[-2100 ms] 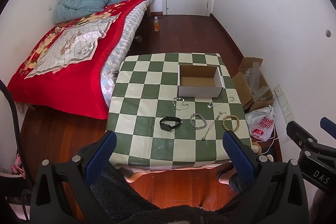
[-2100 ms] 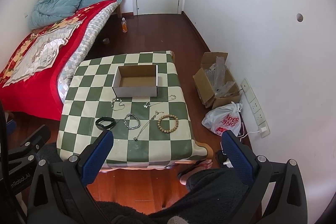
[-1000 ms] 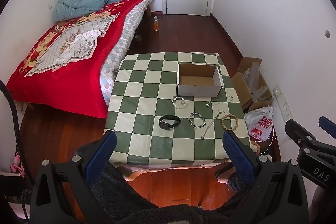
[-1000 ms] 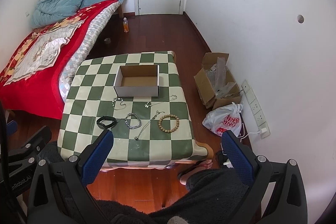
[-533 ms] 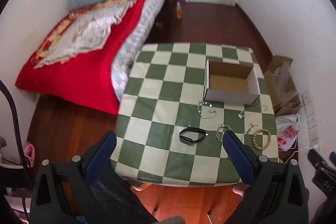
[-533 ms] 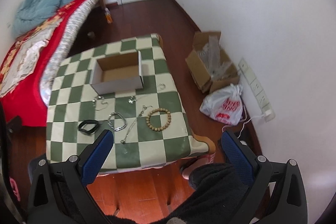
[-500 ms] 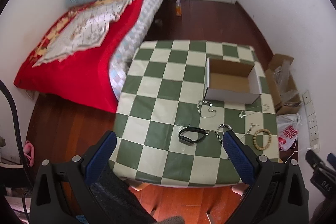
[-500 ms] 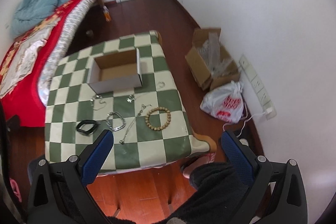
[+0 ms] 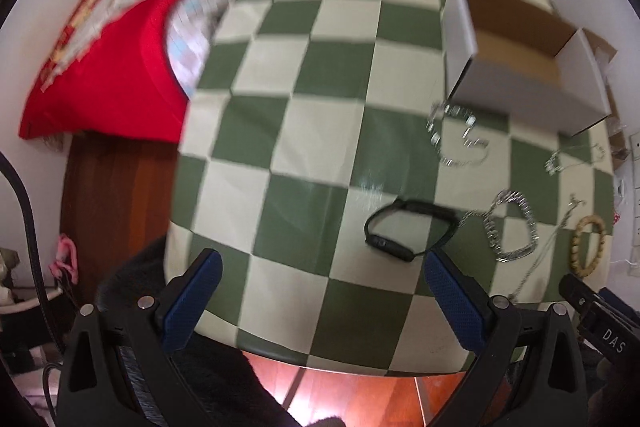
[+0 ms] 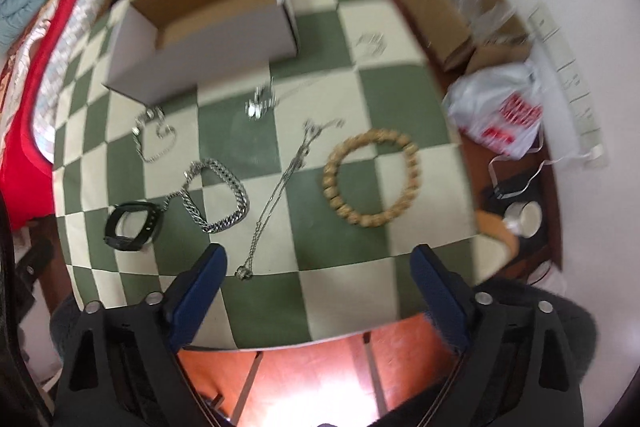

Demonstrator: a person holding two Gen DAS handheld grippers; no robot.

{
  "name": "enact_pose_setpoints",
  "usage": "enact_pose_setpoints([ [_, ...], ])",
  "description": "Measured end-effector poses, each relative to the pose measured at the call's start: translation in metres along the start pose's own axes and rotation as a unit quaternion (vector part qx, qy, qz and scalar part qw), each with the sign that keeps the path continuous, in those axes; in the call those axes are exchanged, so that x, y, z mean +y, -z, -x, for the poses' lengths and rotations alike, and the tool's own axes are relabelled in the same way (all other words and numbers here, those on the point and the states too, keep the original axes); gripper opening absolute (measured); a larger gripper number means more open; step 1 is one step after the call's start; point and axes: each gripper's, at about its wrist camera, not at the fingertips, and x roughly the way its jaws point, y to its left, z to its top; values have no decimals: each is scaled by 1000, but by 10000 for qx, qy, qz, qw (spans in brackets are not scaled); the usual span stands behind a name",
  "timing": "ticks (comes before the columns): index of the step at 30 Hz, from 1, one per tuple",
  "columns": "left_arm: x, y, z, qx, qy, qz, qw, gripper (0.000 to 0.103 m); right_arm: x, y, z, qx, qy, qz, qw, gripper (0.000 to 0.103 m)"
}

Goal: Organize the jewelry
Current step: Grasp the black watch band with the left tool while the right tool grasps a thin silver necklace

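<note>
Jewelry lies on a green-and-cream checkered table (image 9: 304, 115). A black band (image 9: 408, 229) (image 10: 132, 221), a thick silver chain bracelet (image 10: 218, 197) (image 9: 510, 227), a thin long necklace (image 10: 280, 191), a wooden bead bracelet (image 10: 372, 179) (image 9: 588, 245), and small silver pieces (image 10: 154, 139) (image 10: 260, 103) lie in front of an open white cardboard box (image 9: 520, 59) (image 10: 208, 35), which holds nothing. My left gripper (image 9: 320, 295) is open over the near table edge, left of the band. My right gripper (image 10: 320, 287) is open, just short of the necklace's end.
A bed with a red cover (image 9: 108, 39) stands left of the table. On the floor to the right are an open carton (image 10: 452, 7), a white plastic bag (image 10: 500, 111) and a wall power strip (image 10: 568, 75). Wooden floor shows below the table edge.
Both grippers have dropped and moved forward toward the table; the jewelry now looks much larger and nearer. Both stay open and the jewelry has not moved.
</note>
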Motion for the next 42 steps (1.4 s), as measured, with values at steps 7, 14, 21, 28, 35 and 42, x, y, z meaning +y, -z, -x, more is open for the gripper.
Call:
enact_pose_setpoints([
  [7, 8, 2, -37, 469, 456, 351, 9972, 78, 29, 11, -46, 451, -121, 172, 9988, 79],
  [14, 16, 0, -53, 770, 1065, 806, 9880, 77, 62, 29, -70, 608, 21, 502, 9969, 58],
  [21, 17, -4, -76, 890, 1131, 978, 9847, 38, 86, 47, -71, 362, 461, 852, 9946, 43],
  [28, 18, 4, -77, 540, 651, 516, 9951, 10, 97, 59, -66, 178, 467, 965, 9941, 12],
  [35, 19, 18, -51, 30, 394, 37, 9992, 10, 65, 56, -25, 13, -88, 509, 9987, 10],
  [42, 2, 12, -10, -325, 503, -154, 9981, 10, 25, 21, 17, -372, -532, 187, 9977, 9],
])
